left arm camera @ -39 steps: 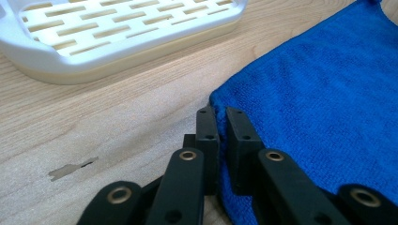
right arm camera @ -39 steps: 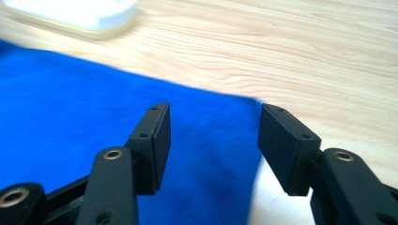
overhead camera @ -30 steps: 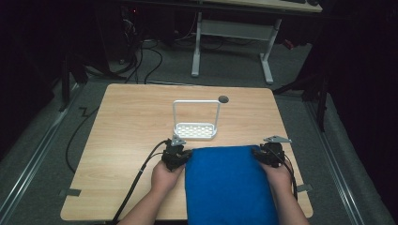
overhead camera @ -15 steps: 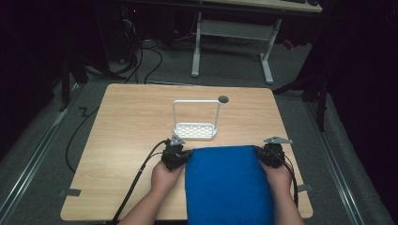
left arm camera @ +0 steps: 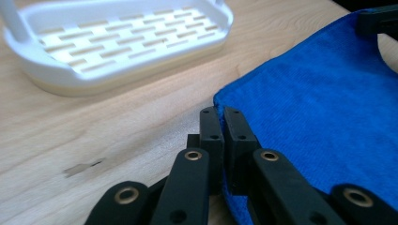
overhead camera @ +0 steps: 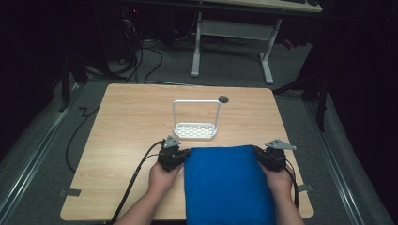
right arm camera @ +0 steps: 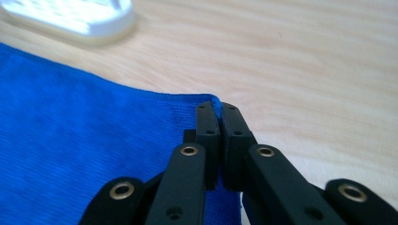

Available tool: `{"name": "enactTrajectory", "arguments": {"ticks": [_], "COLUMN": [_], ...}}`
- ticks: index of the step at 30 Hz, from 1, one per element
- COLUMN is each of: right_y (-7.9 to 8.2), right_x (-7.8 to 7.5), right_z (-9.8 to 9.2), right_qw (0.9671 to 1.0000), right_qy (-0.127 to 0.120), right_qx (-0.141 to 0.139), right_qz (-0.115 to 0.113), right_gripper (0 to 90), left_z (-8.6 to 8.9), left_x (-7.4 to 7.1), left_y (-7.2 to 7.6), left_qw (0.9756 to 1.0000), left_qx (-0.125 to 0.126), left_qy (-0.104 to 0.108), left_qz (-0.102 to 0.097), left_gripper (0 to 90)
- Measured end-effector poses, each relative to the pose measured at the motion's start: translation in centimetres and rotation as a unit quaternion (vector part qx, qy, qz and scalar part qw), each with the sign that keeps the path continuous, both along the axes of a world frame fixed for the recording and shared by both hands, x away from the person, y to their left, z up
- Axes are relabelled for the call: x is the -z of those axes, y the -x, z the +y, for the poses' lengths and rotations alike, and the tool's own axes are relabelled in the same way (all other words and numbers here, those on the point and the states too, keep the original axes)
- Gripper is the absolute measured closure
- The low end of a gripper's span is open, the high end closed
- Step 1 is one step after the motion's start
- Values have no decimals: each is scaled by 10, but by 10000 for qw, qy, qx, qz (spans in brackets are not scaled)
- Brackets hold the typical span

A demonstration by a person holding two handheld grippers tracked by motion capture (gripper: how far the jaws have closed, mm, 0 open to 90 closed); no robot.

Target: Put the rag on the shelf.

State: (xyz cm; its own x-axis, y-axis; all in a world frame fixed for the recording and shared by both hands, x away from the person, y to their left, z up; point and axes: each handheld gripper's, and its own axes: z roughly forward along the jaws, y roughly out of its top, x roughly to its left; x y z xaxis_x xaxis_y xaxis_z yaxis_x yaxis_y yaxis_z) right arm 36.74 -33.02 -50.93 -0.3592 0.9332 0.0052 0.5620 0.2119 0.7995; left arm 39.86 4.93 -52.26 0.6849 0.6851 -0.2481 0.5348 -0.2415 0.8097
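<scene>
High view: both tongs, left [overhead camera: 180, 155] and right [overhead camera: 261, 155], pinch the cloth's [overhead camera: 225, 183] far corners; next, probably an even lift toward the rack [overhead camera: 195, 130].

Bare light wooden tabletop [overhead camera: 126, 122] is lying open left, right and behind. White plastic slotted rack with tall hoop handle [overhead camera: 195, 130] is standing just beyond the blue cloth's [overhead camera: 225, 183] far edge, obstructing forward passage centrally.

The near end of the blue cloth [overhead camera: 227, 187] is cut off by the high view's bottom edge. The white rack [right arm camera: 70, 16] is blurred and cropped in the right gripper view.
</scene>
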Motion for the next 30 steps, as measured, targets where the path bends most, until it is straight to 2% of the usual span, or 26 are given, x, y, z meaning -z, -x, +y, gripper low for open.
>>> {"name": "enactTrajectory", "arguments": {"ticks": [1,5,10,13,14,15,18,22,25,30], "right_y": [1,7,13,15,16,17,20,23,26,30], "right_x": [-3,-14,-20,-23,-24,-26,-29,-32,-34,-40], "right_z": [2,10,29,39,44,48,59,68,71,71], "right_qw": [10000,9994,9981,9974,9972,9968,9951,9931,9920,9896], "right_qy": [-28,-115,-185,-231,-265,-249,-179,-164,-301,-481], "right_qx": [-40,-208,-454,-546,-577,-623,-833,-974,-1013,-1012], "right_qz": [-62,-266,-371,-402,-404,-426,-504,-634,-685,-900], "right_gripper": [883,883,882,882,882,882,883,883,883,883], "left_z": [3,19,40,49,54,62,73,87,94,97], "left_x": [-2,-14,-12,-14,-14,-13,-13,-20,-26,-38], "left_y": [2,17,31,31,30,28,25,23,26,31], "left_qw": [10000,9993,9985,9978,9979,9981,9977,9954,9936,9916], "left_qx": [1,50,5,-47,-110,-245,-414,-665,-782,-794], "left_qy": [49,83,160,-77,-46,108,208,289,327,367], "left_qz": [-27,-352,-524,-657,-644,-558,-489,-626,-749,-948], "left_gripper": [880,880,880,880,879,880,879,880,880,880]}}
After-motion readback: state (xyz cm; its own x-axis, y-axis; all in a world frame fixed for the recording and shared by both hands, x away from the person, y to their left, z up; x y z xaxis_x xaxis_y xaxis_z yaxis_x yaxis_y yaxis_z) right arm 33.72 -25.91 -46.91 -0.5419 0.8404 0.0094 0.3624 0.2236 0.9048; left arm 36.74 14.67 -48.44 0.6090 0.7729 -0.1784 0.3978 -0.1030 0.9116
